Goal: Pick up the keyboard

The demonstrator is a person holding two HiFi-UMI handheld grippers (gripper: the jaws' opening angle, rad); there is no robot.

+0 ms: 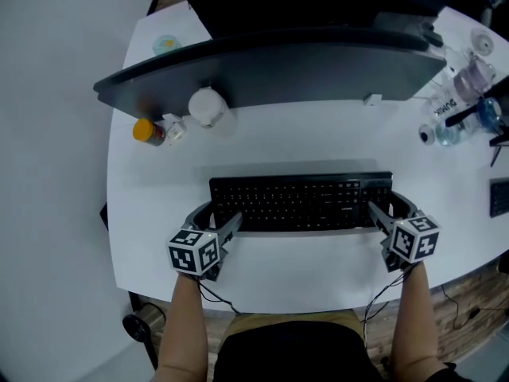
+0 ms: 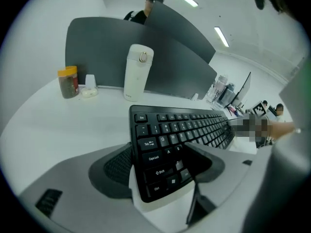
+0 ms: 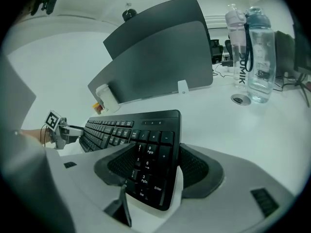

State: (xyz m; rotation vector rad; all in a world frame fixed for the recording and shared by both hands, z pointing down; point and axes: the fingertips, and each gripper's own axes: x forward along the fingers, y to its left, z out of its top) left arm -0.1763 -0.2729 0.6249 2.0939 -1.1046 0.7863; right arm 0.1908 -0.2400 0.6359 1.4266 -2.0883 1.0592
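The keyboard (image 1: 302,201) is black, long and flat, full-width, with white legends on its keys and a number pad at its right end. It lies crosswise on the white table (image 1: 318,134), near the front edge, in front of a grey curved screen (image 1: 270,66).

The left gripper (image 1: 221,213) is closed on the keyboard's left end. In the left gripper view one pad (image 2: 116,166) lies against the short outer edge. The other pad covers the keys beside Caps Lock and Shift.

The right gripper (image 1: 386,205) is closed on the right end. In the right gripper view one pad (image 3: 197,171) lies against the outer edge. The other pad sits over the number-pad keys.
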